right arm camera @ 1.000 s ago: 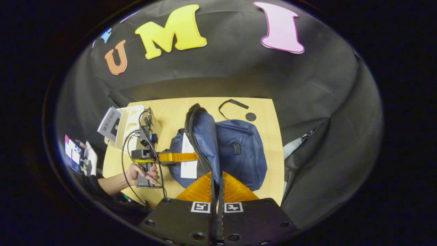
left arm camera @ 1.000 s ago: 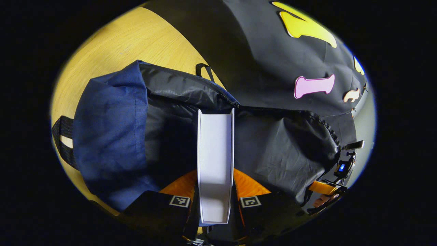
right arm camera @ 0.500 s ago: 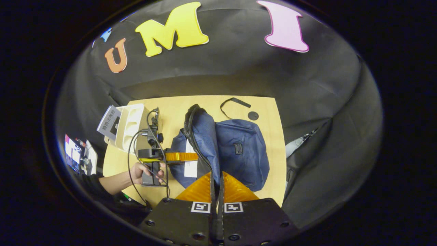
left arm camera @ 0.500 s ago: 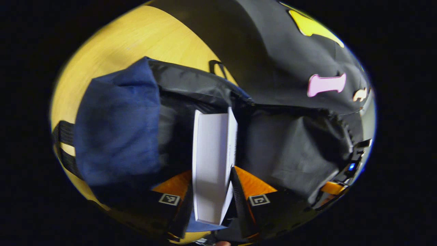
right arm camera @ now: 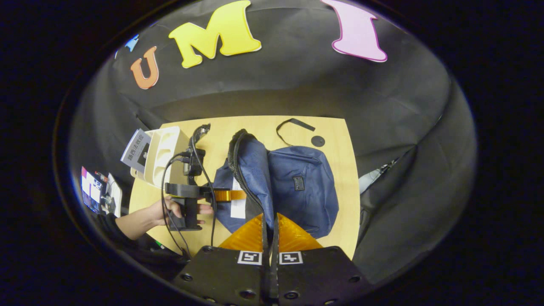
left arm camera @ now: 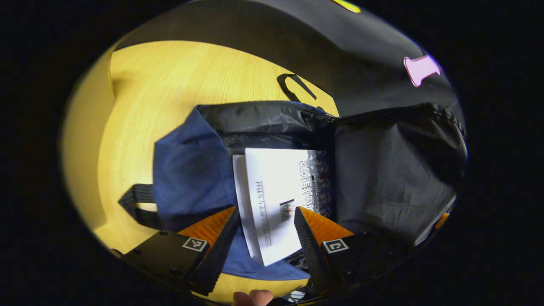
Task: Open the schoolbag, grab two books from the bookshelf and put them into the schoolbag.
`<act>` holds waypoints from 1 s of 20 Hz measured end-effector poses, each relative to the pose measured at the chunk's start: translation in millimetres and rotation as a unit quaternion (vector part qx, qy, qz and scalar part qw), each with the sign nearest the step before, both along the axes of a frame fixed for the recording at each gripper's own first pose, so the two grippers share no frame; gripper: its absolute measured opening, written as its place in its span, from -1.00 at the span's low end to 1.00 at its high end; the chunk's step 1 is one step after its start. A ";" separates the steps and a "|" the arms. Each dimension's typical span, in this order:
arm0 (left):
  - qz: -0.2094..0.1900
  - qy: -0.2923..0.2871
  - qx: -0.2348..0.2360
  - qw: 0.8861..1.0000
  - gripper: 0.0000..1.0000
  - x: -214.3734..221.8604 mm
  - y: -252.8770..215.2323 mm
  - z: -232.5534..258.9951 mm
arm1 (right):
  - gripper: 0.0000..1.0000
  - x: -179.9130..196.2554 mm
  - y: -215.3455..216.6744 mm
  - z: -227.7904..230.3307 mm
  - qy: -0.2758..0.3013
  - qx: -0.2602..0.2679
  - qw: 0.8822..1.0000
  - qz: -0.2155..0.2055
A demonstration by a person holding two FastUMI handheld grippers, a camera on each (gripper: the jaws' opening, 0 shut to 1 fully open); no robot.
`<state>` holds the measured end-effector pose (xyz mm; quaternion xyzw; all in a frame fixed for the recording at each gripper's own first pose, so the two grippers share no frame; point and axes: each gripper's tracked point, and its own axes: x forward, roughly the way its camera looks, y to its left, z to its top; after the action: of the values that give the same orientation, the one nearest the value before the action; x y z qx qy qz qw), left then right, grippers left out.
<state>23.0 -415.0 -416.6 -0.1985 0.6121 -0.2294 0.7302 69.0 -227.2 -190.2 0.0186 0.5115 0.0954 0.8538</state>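
Left gripper (left arm camera: 263, 216) fingers, clamped on the white paperback book (left arm camera: 276, 199) a second ago, are now spread apart, the book being left flat inside the open navy fabric schoolbag (left arm camera: 187, 170) whose raised flap is pinched by the closed right gripper (right arm camera: 270, 231).

book (left arm camera: 276, 199) in schoolbag (left arm camera: 187, 170), gripper (left arm camera: 265, 223) apart

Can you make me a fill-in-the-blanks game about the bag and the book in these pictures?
1. The white book lies inside the open ____ schoolbag.
2. The left gripper has its fingers spread ____, with the book between them but not squeezed.
3. The right gripper is pinched on the bag's raised ____, holding the bag open.
4. The schoolbag rests on a wooden ____.

Missing words: blue; open; flap; table
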 end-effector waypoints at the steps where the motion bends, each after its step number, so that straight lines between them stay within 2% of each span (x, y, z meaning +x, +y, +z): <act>1: -0.004 -0.005 0.020 1.000 0.66 -0.8 8.2 3.4 | -1.00 -0.2 0.4 -0.5 -0.001 0.000 1.000 0.001; 3: -0.003 -0.015 0.060 0.998 0.67 -1.3 25.7 16.1 | -1.00 -0.3 3.1 0.0 -0.002 -0.001 1.000 0.004; 5: -0.003 -0.056 0.111 0.992 0.68 4.7 50.5 30.3 | -1.00 -0.8 5.7 -0.7 -0.003 -0.003 1.000 0.006; 8: -0.004 -0.143 0.174 0.974 0.68 25.5 85.7 66.0 | -1.00 -2.2 12.0 -3.2 -0.005 -0.007 1.000 0.010; 9: -0.004 -0.159 0.189 0.969 0.84 26.9 94.4 73.7 | -1.00 -2.5 15.0 -3.4 -0.005 -0.007 1.000 0.010; 10: 0.001 -0.170 0.190 0.967 1.00 26.7 99.8 86.7 | -1.00 -2.1 17.2 -4.2 -0.007 -0.008 1.000 0.011; 15: 0.032 -0.201 0.158 0.966 0.97 15.3 135.4 148.9 | -0.99 -1.7 28.9 -8.9 -0.010 -0.017 1.000 0.011; 20: 0.071 -0.215 0.172 0.959 0.97 14.8 223.9 198.8 | -0.99 -2.6 38.9 -11.2 -0.011 -0.021 1.000 0.007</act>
<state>37.8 -191.1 -217.7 -0.0589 0.4555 -0.1058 0.8820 66.4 -188.3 -201.4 -0.0041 0.5037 0.0910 0.8591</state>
